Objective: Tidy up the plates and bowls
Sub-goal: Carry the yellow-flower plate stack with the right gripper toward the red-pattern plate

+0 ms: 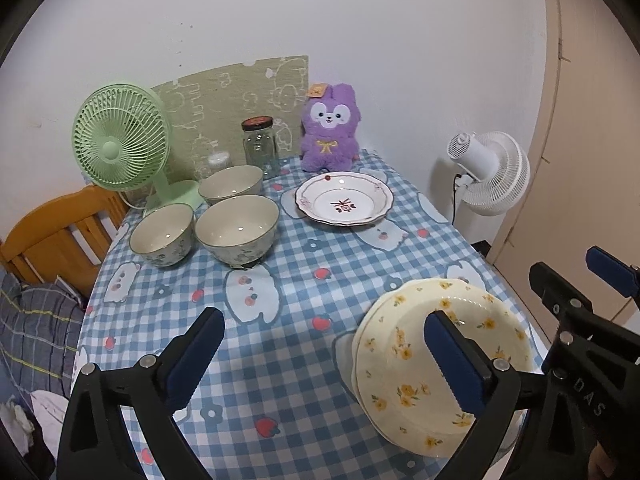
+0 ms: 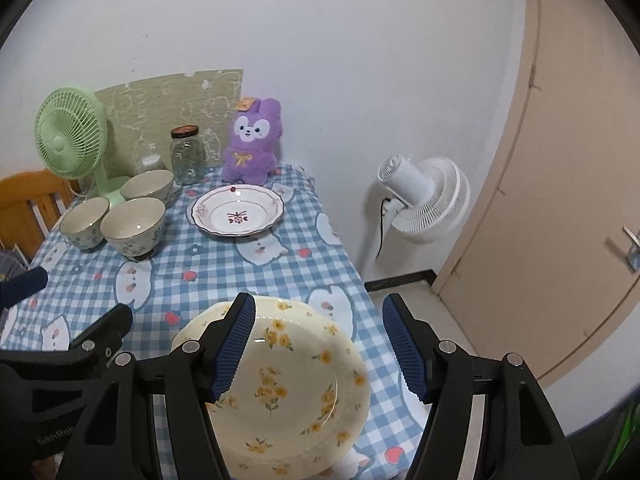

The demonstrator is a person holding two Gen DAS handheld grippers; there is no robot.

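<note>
Two cream plates with yellow flowers [image 1: 408,364] [image 2: 280,384] lie stacked at the near right of the checked table [image 1: 280,292]. My right gripper [image 2: 319,302] hovers open over them; its left finger is above the top plate, its right finger above the table's edge, and neither pad touches. My left gripper [image 1: 324,320] stands wide open over bare cloth to the left of the stack, holding nothing. Three cream bowls [image 1: 236,228] [image 2: 134,226] cluster at the far left. A white scalloped plate with a red motif [image 1: 344,204] [image 2: 238,210] sits at the far middle.
Along the back stand a green desk fan [image 1: 120,140], a glass jar [image 1: 260,148] and a purple plush toy [image 1: 330,132]. A white floor fan [image 2: 424,200] and a beige door [image 2: 560,200] are off the table's right edge. A wooden chair [image 1: 52,232] is at the left.
</note>
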